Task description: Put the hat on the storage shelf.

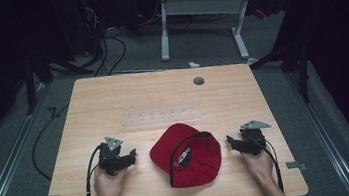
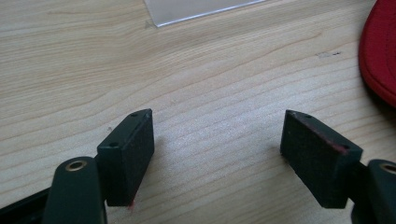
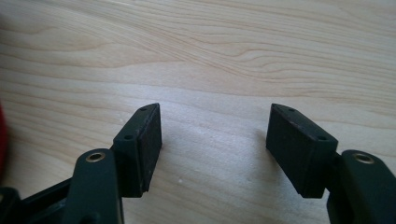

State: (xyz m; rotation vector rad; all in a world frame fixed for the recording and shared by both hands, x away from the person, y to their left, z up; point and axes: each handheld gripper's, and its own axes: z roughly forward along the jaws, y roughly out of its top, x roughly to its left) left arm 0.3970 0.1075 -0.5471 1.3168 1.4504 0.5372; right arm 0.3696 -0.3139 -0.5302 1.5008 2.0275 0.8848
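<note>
My left tool [image 1: 130, 158] and right tool [image 1: 232, 142] rest on the counter [image 1: 112, 100] with jaws wide and empty, flanking the red cap [image 1: 185, 153], which lies untouched between them. I judge nothing is done yet; the grasp remains.

The red cap [image 1: 186, 152] carries a dark patch [image 1: 186, 158] with pale lettering on it, but the marks are too small and blurred to read as words. This patch sits on the cap between the left tool [image 1: 130, 157] and the right tool [image 1: 231, 141]. A clear strip [image 1: 161, 116] lies on the desk [image 1: 112, 100] beyond both tools and bears a row of faint marks, which cannot be read either. No brand, number or sign on the tools can be made out.
</note>
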